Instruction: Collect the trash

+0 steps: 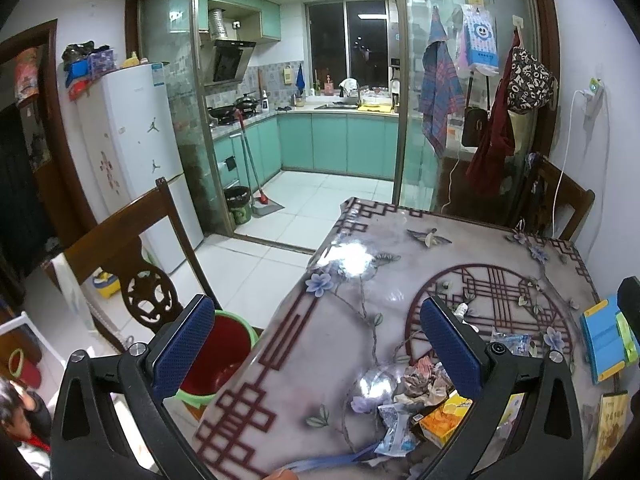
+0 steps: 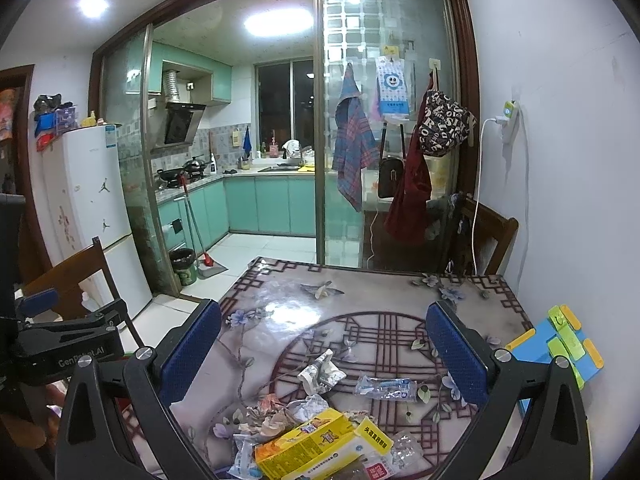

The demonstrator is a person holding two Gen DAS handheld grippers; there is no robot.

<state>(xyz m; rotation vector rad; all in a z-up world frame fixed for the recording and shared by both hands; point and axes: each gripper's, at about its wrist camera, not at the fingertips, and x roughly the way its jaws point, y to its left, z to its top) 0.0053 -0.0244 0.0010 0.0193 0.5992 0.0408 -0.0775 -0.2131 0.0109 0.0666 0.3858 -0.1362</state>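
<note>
A pile of trash lies on the patterned table [image 2: 360,296]: a yellow carton [image 2: 308,444], crumpled paper [image 2: 276,416], a white crumpled wrapper [image 2: 320,372] and a clear plastic wrapper [image 2: 384,388]. My right gripper [image 2: 324,360] is open and empty, above the pile. My left gripper [image 1: 316,348] is open and empty over the table's left edge; the crumpled paper [image 1: 420,380] and yellow carton [image 1: 444,416] lie by its right finger. A red bucket with a green rim [image 1: 216,360] stands on the floor left of the table [image 1: 320,380].
A blue and green stand [image 2: 560,344] sits at the table's right edge. A wooden chair [image 1: 132,248] stands by the bucket, another chair [image 2: 488,236] at the far right. A white fridge [image 1: 132,152] stands left. The left gripper body [image 2: 60,340] shows in the right wrist view.
</note>
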